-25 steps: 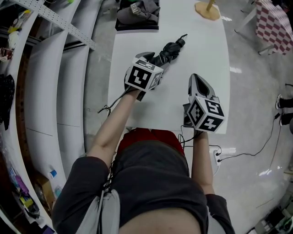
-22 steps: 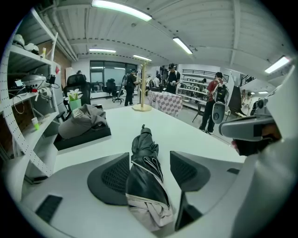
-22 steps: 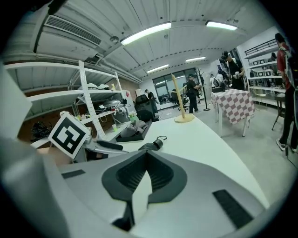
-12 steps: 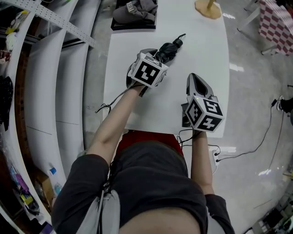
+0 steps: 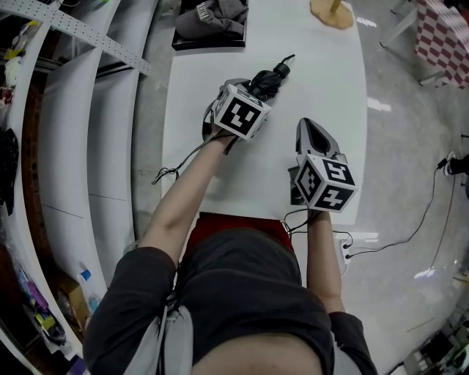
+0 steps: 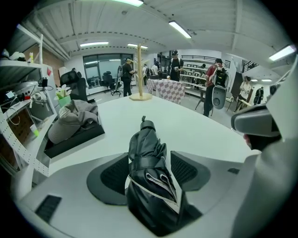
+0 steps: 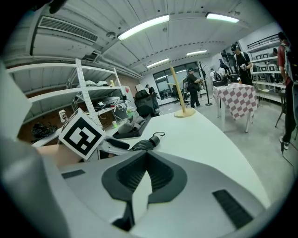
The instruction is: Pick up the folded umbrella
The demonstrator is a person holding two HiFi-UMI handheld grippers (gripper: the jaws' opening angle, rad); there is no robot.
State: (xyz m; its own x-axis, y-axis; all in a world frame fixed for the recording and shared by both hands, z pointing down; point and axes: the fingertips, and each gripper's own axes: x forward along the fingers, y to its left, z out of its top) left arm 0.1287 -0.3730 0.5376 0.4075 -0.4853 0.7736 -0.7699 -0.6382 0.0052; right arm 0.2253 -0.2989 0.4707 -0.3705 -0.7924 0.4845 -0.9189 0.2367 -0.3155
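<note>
The folded black umbrella [image 5: 271, 78] lies on the white table [image 5: 326, 80], its strap end pointing away from me. My left gripper [image 5: 249, 89] reaches over its near end. In the left gripper view the umbrella [image 6: 148, 155] fills the gap between the two dark pads [image 6: 114, 174], which press on both its sides; my left gripper [image 6: 149, 162] is shut on it. My right gripper [image 5: 312, 130] rests near the table's front right, shut and empty [image 7: 146, 160], well apart from the umbrella [image 7: 143, 144].
A black tray [image 5: 212, 38] with grey clothing stands at the table's far left. A wooden stand base [image 5: 331, 15] sits at the far edge. Metal shelving [image 5: 80, 29] runs along the left. Cables [image 5: 396, 242] trail on the floor to the right.
My left gripper has slid forward along the umbrella, covering more of it, then stopped. The right gripper has hardly moved.
</note>
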